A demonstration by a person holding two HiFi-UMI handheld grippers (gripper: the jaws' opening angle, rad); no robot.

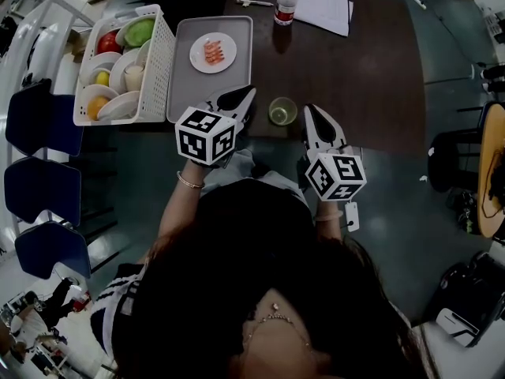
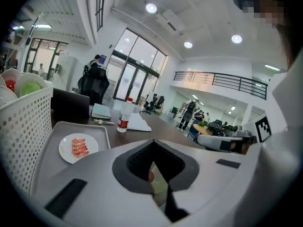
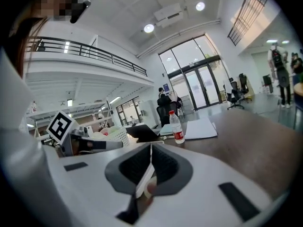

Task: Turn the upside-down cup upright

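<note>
I'm keeping left fingers (image 1: 239, 99) and right fingers (image 1: 319, 125) pressed together, empty | cup (image 1: 282, 110) is sitting mouth-up, axis vertical, on table (image 1: 355, 77) between both tips | right looking marginally nearer

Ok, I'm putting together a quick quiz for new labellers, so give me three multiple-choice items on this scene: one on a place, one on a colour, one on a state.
1. Where does the plate of food lie? A in the white basket; B on the grey tray; C on the papers.
2. What colour is the cap of the bottle? A red; B blue; C green.
3. How do the jaws of the left gripper stand? A wide apart; B closed on the cup; C shut, holding nothing.
Answers: B, the plate sits inside the tray's rim; A, the cap shows red in every view; C, its own view shows the jaws together with nothing gripped.
</note>
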